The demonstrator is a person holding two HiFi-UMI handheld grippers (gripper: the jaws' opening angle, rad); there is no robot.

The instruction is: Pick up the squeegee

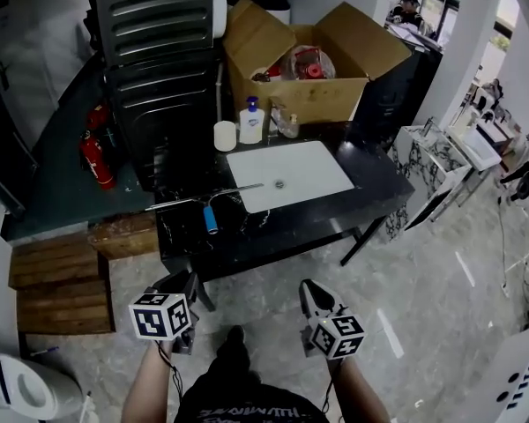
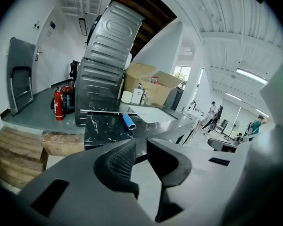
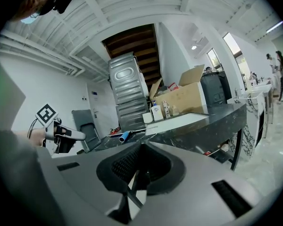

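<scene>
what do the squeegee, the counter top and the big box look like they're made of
squeegee: handle looks like smooth blue plastic; the long bar is silvery, probably metal.
counter top: polished black stone or an imitation, going by the white veins and sheen.
box: matte brown cardboard with bent-open flaps.

Left hand-held gripper (image 1: pixel 183 280) slightly parted — right hand-held gripper (image 1: pixel 312 291) closed tight.
</scene>
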